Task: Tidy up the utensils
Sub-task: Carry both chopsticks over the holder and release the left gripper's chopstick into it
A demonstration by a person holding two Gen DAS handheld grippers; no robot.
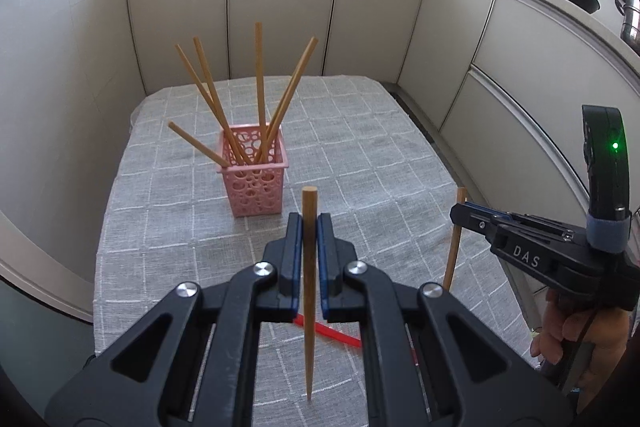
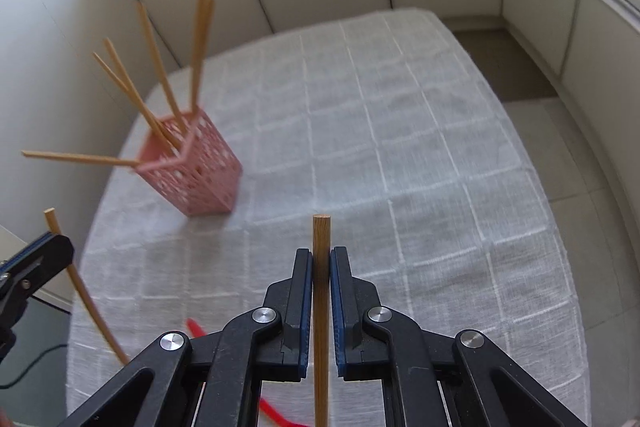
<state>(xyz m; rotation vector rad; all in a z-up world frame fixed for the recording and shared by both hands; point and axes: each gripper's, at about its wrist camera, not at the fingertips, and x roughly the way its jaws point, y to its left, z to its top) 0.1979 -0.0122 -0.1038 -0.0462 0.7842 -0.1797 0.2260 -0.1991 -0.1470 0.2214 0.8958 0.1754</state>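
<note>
Pinching one wooden chopstick upright between its blue pads, the left gripper is hovering over the grey checked tablecloth. The right gripper is clamping a second chopstick in the same way. Ahead, the pink perforated basket is standing on the cloth, holding six chopsticks, I think. Something red is lying under the grippers, too blurred to identify.

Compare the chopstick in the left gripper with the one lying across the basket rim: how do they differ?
The held chopstick stands upright, clamped in the left gripper; the rim chopstick leans low, jutting out leftward over the pink basket edge. The first is outside the basket, the second rests in it. Both are plain wood.
</note>
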